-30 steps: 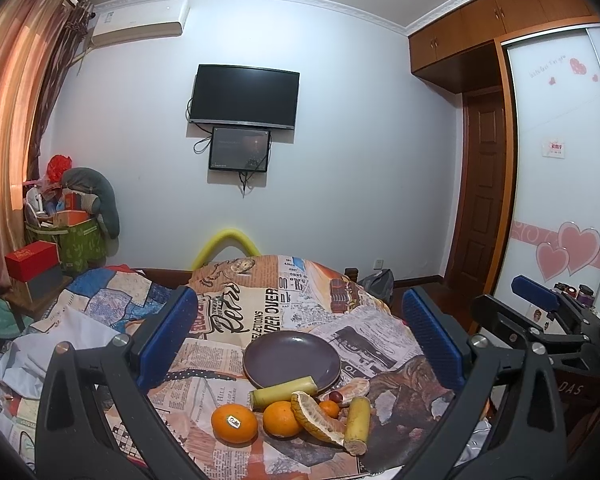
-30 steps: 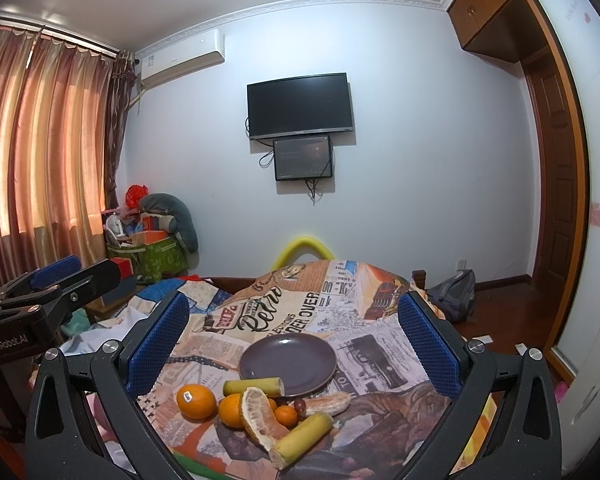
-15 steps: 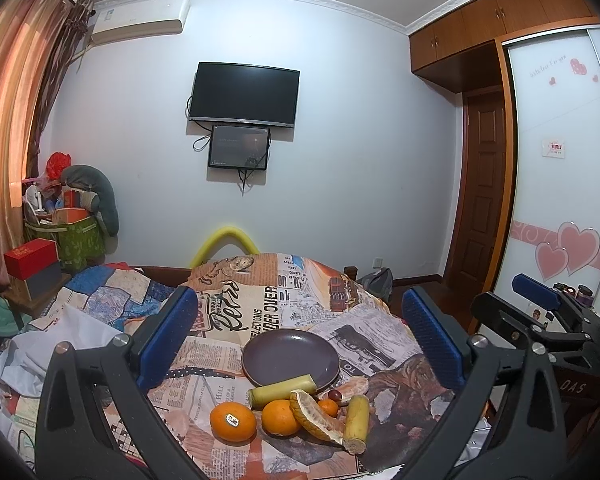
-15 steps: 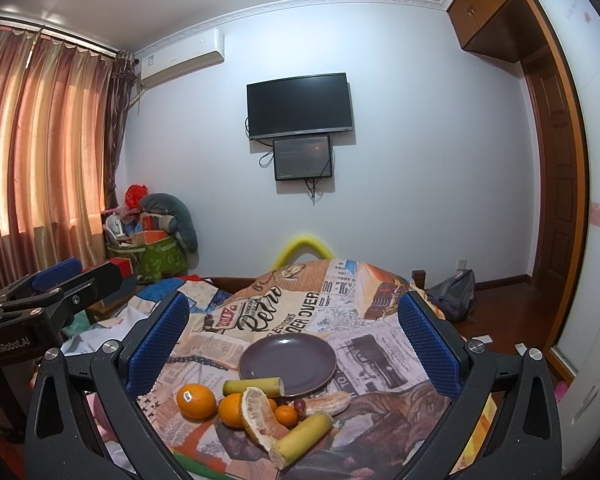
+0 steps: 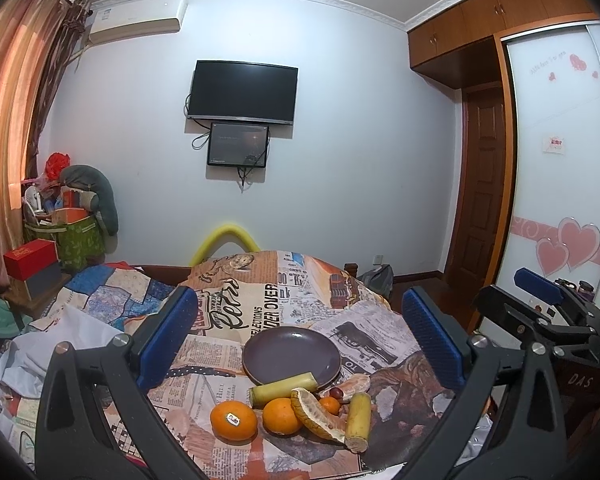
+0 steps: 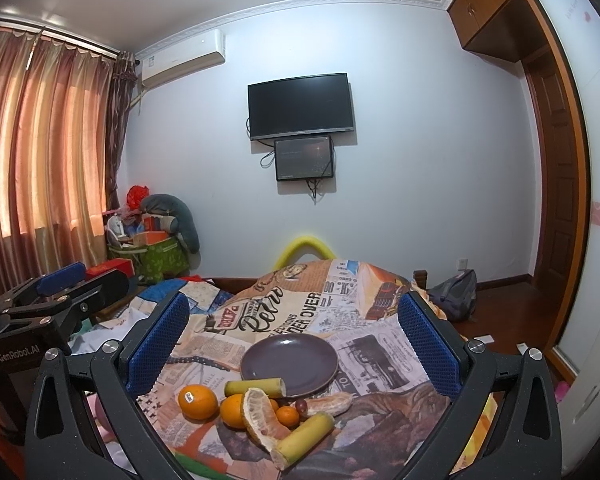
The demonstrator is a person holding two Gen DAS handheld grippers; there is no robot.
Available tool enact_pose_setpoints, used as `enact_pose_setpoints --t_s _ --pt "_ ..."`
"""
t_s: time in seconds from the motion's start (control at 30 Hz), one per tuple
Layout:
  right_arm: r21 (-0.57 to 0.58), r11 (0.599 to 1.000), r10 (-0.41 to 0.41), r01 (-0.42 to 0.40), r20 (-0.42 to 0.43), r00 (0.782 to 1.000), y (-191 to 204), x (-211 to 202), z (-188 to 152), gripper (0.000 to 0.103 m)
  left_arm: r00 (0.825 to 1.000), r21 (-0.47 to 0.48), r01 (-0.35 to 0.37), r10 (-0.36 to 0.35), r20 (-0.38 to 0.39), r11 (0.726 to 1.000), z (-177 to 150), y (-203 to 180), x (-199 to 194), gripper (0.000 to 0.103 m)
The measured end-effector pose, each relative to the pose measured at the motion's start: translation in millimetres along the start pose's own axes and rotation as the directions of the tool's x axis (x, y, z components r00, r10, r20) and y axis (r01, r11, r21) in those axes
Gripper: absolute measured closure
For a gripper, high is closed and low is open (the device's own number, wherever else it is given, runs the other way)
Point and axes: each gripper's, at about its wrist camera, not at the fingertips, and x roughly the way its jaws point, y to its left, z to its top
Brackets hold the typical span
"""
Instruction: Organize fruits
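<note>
Almost nothing has changed over the last second: both views sit a touch lower and closer to the fruit, and no piece has shifted, so by my reading the sorting has not begun and this is only the approach.

In the left wrist view, left to right: the left gripper [image 5: 300, 336] has its jaws spread wide, nothing between them. At lower centre of the frame, on the newspaper-print bench [image 5: 236, 312], lie a stickered orange [image 5: 233, 421], a second orange [image 5: 282, 416], a peeled segment piece [image 5: 318, 414] and a banana piece [image 5: 358, 422]. Just behind them sits the dark plate [image 5: 292, 354], bare except for another banana piece [image 5: 283, 389] resting on its near rim.

At the right edge the right gripper [image 5: 540, 292] shows; in its own view its jaws are spread too, framing the same cluster.
</note>
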Motion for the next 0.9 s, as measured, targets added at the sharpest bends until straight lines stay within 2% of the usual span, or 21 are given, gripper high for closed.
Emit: enact_pose_setpoints --t_s 0.33,0.43,0.57,0.77,0.9 --pt "0.007 1.000 -0.007 0.007 -0.031 0.999 -2 10 -4 0.000 1.000 0.000 0.012 -0.012 -0.024 1.000 -3 5 7 0.000" --pt "0.016 1.000 -0.001 0.002 -0.078 0.997 -5 20 -11 0.000 0.999 0.000 0.023 -0.023 -0.046 1.000 -8 10 15 0.000" --pt "0.006 1.000 -0.024 0.025 -0.151 0.988 -9 36 -27 0.000 0.993 -0.013 0.001 -0.002 -0.115 1.000 -19 25 36 0.000" --pt "0.008 0.998 -0.051 0.056 -0.285 0.957 -19 65 -56 0.000 0.971 -0.036 -0.047 0.037 -0.237 0.998 -43 53 74 0.000" --pt "0.001 0.996 -0.078 0.085 -0.390 0.918 -26 89 -77 0.000 0.949 -0.035 -0.075 0.061 -0.309 0.997 -63 69 97 0.000"
